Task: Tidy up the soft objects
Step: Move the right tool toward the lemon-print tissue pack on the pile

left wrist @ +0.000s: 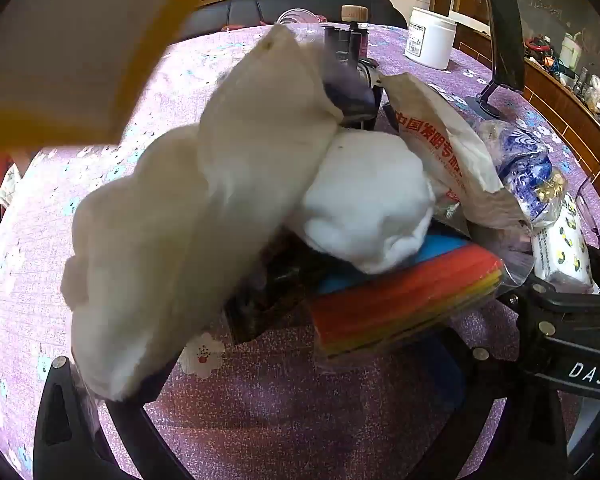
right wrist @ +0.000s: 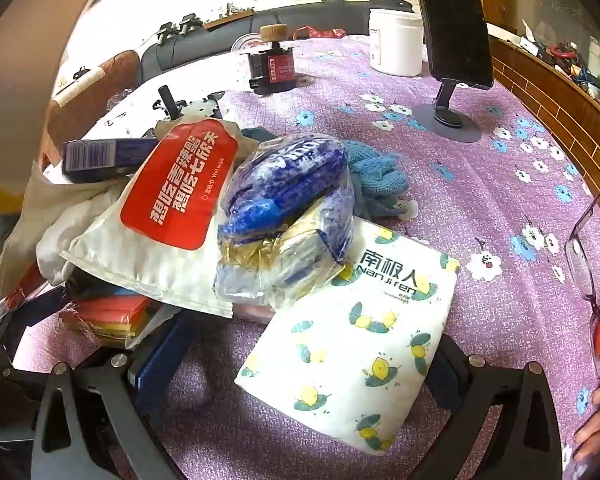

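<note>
Several soft items: one loose heap on the purple tablecloth [right wrist: 500, 184], nothing visibly sorted
Left gripper [left wrist: 284, 412]: jaws wide, clasping nothing; white cloth [left wrist: 204, 216] drapes over its left finger, sponge pack [left wrist: 404, 304] just ahead
Right gripper [right wrist: 296, 412]: released; tissue pack [right wrist: 364, 336] lies between its fingers, wet-wipe pouch [right wrist: 172, 200] ahead-left
Left to do: nearly all, by my judgement

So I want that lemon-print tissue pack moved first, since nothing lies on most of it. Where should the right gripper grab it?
Grip the tissue pack across its narrow width at the free near end, coming from above; the far end is tucked under the blue-printed plastic bag.
</note>
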`<state>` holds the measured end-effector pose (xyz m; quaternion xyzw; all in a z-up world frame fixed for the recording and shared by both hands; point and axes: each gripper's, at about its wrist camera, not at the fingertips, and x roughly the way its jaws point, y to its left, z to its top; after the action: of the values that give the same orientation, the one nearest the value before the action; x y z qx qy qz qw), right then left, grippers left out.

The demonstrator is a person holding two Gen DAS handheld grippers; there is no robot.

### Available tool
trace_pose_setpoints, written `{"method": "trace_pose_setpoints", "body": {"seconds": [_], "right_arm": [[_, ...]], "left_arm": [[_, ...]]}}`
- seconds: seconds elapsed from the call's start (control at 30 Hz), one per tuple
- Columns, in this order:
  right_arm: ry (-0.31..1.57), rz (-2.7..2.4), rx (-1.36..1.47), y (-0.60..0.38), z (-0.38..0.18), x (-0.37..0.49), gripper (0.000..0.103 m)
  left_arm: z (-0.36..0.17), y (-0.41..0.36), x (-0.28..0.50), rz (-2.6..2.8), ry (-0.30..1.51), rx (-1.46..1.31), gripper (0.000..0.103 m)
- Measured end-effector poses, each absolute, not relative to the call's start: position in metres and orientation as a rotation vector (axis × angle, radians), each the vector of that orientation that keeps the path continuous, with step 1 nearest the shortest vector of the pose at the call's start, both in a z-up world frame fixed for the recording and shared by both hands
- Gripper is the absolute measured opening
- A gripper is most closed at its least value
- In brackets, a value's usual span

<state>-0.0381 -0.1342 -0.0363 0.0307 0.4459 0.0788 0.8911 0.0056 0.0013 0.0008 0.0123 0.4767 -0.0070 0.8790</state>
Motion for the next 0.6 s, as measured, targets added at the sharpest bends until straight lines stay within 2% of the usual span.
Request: {"method": "trace_pose_setpoints", "body": {"seconds": [0.6], "right_arm": [[0.929,0.165,0.066,-0.1341,-0.0366,-0.0377,0.103]], "left_arm": [[-0.0001,-0.0018,0.0074,-0.014,0.993,0.025,0.103]]}}
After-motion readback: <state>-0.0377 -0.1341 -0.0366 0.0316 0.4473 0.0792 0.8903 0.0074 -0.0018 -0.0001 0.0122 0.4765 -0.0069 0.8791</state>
